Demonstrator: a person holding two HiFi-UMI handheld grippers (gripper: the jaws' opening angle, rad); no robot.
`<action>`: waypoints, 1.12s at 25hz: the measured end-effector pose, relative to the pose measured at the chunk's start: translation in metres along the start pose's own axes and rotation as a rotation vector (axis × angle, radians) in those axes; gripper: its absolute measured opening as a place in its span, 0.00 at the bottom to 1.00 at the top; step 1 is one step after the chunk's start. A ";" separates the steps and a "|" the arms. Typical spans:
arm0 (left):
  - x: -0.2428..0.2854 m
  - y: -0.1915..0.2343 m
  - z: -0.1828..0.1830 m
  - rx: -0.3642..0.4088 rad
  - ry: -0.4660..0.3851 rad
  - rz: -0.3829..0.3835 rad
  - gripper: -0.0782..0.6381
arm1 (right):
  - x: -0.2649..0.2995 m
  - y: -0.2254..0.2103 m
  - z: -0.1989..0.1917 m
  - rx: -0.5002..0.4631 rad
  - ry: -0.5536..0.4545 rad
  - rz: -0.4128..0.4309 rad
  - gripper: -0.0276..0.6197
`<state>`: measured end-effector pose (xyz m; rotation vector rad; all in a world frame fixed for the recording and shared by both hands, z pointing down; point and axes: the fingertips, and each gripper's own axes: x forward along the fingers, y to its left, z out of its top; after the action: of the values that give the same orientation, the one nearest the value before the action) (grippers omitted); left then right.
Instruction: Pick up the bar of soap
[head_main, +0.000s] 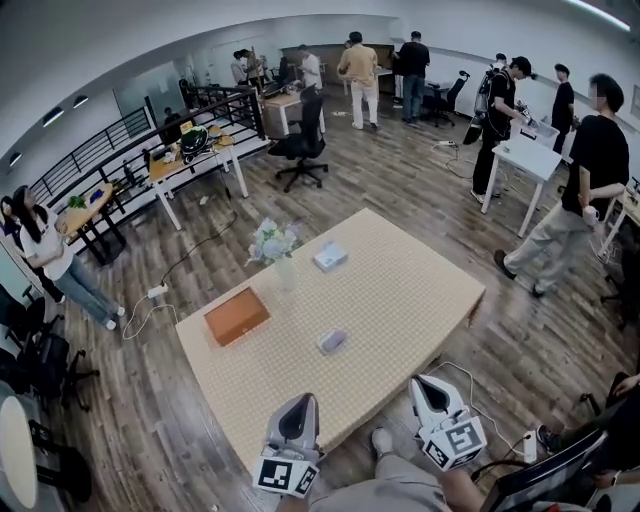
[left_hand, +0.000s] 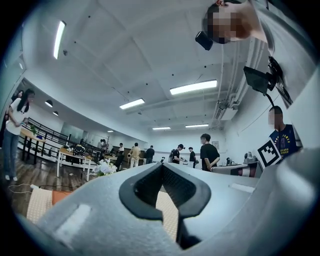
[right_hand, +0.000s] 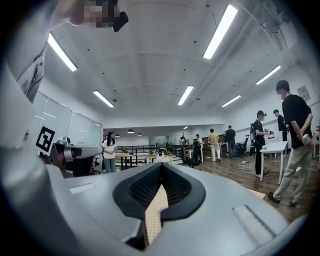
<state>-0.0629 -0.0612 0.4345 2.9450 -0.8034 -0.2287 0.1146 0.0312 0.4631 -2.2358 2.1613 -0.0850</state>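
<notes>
The bar of soap (head_main: 333, 341), small and pale grey-lilac, lies on the beige table (head_main: 410, 300) a little nearer than its middle. In the head view both grippers hover at the table's near edge, well short of the soap. My left gripper (head_main: 300, 402) is to the soap's near left and my right gripper (head_main: 424, 384) to its near right. The left gripper view shows its jaws (left_hand: 163, 167) met at the tip with nothing between them. The right gripper view shows the same of its jaws (right_hand: 162, 166). Neither gripper view shows the soap.
On the table also stand a brown box (head_main: 237, 315) at the left, a vase of pale flowers (head_main: 274, 245) and a white-blue packet (head_main: 330, 258) further back. Several people stand around the room; a white desk (head_main: 530, 155) and an office chair (head_main: 305, 145) are beyond.
</notes>
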 end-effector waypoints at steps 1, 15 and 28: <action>0.010 0.002 0.000 0.002 -0.004 0.011 0.10 | 0.009 -0.009 0.003 -0.005 -0.006 0.010 0.03; 0.115 0.035 -0.005 0.033 -0.006 0.187 0.10 | 0.119 -0.078 0.004 0.031 0.008 0.213 0.03; 0.133 0.040 -0.016 0.053 0.074 0.309 0.10 | 0.178 -0.098 0.015 0.030 -0.001 0.393 0.03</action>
<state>0.0329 -0.1626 0.4389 2.8026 -1.2516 -0.0771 0.2193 -0.1438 0.4569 -1.7524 2.5289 -0.1048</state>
